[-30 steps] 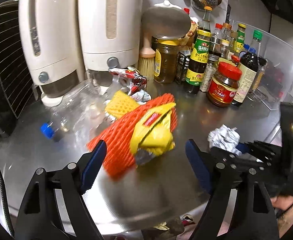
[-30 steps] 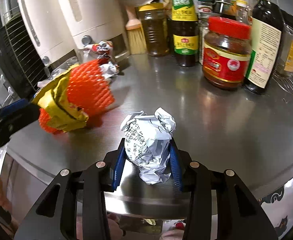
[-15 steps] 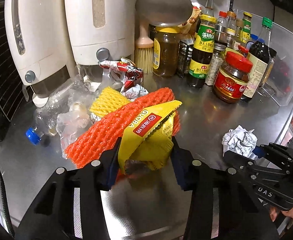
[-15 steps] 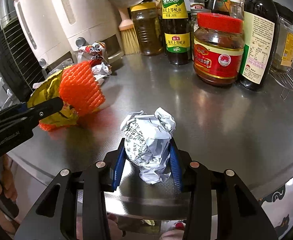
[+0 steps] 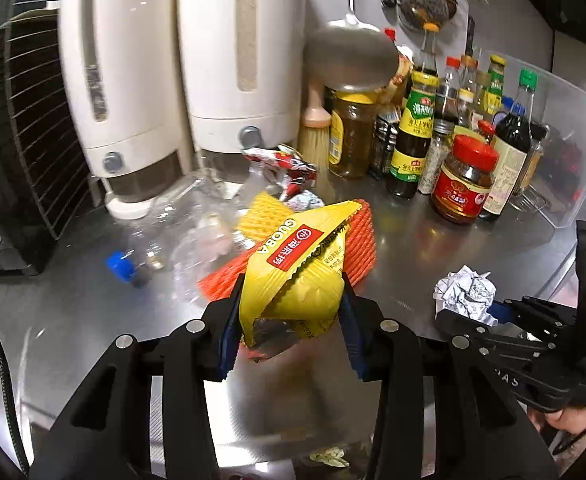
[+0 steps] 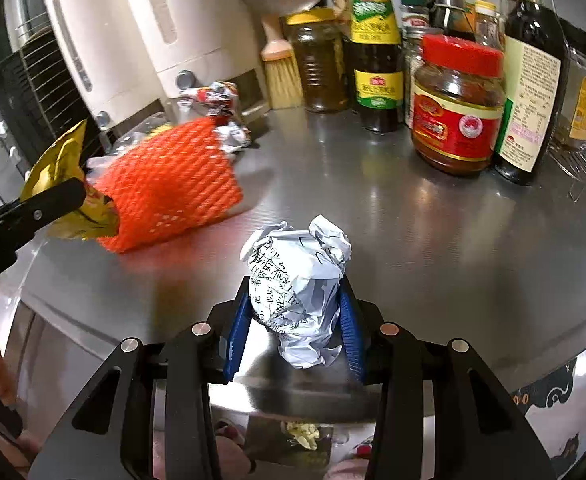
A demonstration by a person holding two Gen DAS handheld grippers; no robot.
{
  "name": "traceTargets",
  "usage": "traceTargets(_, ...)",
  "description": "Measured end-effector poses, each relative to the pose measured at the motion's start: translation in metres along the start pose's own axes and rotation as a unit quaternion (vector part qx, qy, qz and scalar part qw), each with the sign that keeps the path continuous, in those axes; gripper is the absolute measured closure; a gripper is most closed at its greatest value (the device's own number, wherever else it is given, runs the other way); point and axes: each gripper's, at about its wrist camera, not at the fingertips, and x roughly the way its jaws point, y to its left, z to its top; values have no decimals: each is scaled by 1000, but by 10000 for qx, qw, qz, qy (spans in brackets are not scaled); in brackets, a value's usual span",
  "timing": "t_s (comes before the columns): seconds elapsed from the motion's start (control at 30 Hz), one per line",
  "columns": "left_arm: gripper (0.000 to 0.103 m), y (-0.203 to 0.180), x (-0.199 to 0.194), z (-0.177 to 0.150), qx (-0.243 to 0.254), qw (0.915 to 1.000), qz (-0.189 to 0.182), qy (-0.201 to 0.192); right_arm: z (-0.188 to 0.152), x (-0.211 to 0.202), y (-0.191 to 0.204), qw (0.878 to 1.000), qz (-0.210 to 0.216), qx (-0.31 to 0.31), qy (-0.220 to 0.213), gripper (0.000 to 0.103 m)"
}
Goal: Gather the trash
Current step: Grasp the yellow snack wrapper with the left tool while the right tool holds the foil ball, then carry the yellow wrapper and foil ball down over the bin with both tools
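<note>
My left gripper [image 5: 291, 316] is shut on a yellow snack wrapper [image 5: 293, 276] and holds it just above the steel counter. Behind it lie an orange foam net [image 5: 357, 240], a yellow foam net [image 5: 267, 212], a red-and-white wrapper [image 5: 289, 164] and a clear plastic bottle with a blue cap [image 5: 161, 236]. My right gripper [image 6: 295, 320] is shut on a crumpled ball of printed paper [image 6: 297, 276] near the counter's front edge. The paper ball also shows in the left wrist view [image 5: 465, 292]. The orange net [image 6: 169, 188] and the yellow wrapper [image 6: 61, 168] show at the left of the right wrist view.
Two white dispensers [image 5: 181, 60] stand at the back left beside a black wire rack [image 5: 25, 128]. Sauce bottles and jars [image 5: 465, 176] crowd the back right, next to a clear plastic bin [image 5: 565, 152]. A brush [image 5: 315, 136] stands by the dispensers. The counter's front edge [image 6: 493, 344] is close.
My left gripper has closed on the yellow wrapper and lifted it off the orange net. My right gripper still holds the paper ball in the same place.
</note>
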Motion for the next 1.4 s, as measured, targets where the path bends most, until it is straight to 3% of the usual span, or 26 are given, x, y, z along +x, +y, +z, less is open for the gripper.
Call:
traceTargets(0.43,62,40,-65,-57,-227,9996,130,-144,-18,-21,49,9993,211,-294,-35,62)
traceTargets(0.7,62,56,-82,-116,-563,9983,-45,153,-68,-43,68,9982,398,-438,60,62)
traceTargets(0.93,62,56,-59,-174,-634,9951,-119,746,-123,-31,64,9973,505,-307,445,62)
traceTargets(1.4,62,31,36,-280,-693,9786,-307,1912,-204,73,26,9888,224,137,1472,62)
